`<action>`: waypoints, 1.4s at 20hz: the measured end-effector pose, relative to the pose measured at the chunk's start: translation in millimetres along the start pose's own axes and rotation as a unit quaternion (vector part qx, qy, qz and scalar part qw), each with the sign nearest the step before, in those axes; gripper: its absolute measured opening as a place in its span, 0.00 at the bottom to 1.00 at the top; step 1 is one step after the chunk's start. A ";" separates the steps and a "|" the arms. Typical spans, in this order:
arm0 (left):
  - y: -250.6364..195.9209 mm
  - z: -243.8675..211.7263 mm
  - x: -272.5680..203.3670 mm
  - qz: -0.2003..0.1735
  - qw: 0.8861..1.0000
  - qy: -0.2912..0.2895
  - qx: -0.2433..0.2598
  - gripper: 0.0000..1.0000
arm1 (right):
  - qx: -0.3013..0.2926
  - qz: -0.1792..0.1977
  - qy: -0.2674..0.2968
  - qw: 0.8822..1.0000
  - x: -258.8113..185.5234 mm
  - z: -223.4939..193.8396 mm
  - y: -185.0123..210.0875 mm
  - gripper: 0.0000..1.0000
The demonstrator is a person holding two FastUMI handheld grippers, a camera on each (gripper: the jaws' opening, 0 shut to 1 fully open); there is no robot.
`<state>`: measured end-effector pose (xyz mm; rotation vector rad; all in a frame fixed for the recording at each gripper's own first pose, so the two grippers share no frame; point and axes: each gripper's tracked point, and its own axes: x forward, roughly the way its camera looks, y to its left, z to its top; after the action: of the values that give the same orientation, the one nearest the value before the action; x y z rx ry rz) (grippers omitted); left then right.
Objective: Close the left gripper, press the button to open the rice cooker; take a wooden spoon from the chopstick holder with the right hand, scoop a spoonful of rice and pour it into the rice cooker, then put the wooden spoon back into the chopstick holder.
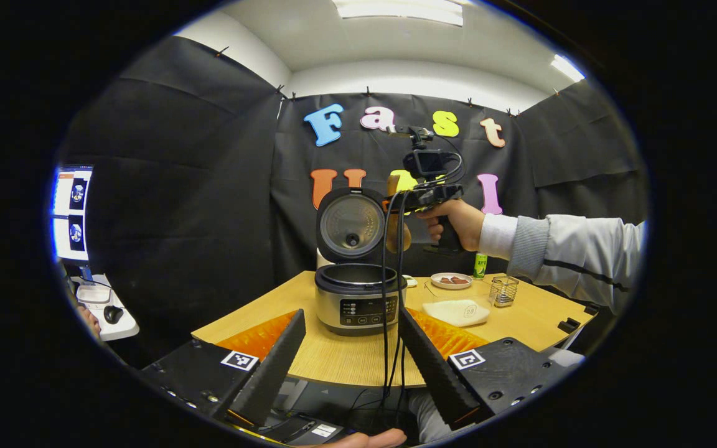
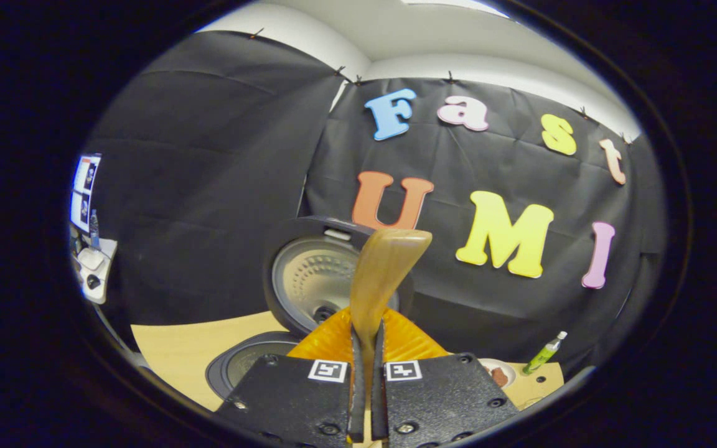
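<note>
The rice cooker [image 1: 358, 305] stands on the wooden table [image 1: 333, 358] with its lid [image 1: 351, 224] swung up and the pot empty. My left gripper [image 1: 352, 367] is low in front of it, open, with nothing between its fingers. A hand holds my right gripper [image 1: 399, 200] above the cooker's right rim, shut on the wooden spoon [image 1: 396, 235], which stands roughly upright. In the right gripper view the spoon [image 2: 383, 274] rises from the right gripper [image 2: 366, 348], with the open lid [image 2: 315, 280] and pot [image 2: 246, 364] behind and below. A white tray of rice [image 1: 456, 311] lies right of the cooker, with the wire chopstick holder [image 1: 503, 290] beyond it.
A small plate [image 1: 452, 280] with reddish pieces and a green bottle [image 1: 480, 266] stand at the back right of the table. Black cables [image 1: 389, 323] hang from the right gripper across the cooker's front. A side desk with a mouse [image 1: 112, 314] and a screen is at the far left.
</note>
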<state>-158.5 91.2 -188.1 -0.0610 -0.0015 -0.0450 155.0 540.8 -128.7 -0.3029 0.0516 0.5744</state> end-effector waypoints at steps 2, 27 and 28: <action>-1.3 3.4 0.4 0.000 1.000 -0.002 -0.004 0.96 | 0.024 -0.026 0.004 0.999 -7.3 3.4 -35.1 0.10; -63.1 35.2 32.8 -0.016 1.000 -0.006 0.006 0.95 | 0.150 -0.228 0.058 0.960 -97.6 -100.1 -359.2 0.10; -62.1 35.9 33.4 -0.011 1.000 -0.005 0.008 0.96 | 0.159 -0.234 0.062 0.957 -99.4 -111.6 -366.3 0.10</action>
<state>-127.8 30.0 -148.3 -0.0461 -0.0125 -0.0663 274.2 163.6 -124.1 -0.0310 0.1859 0.0706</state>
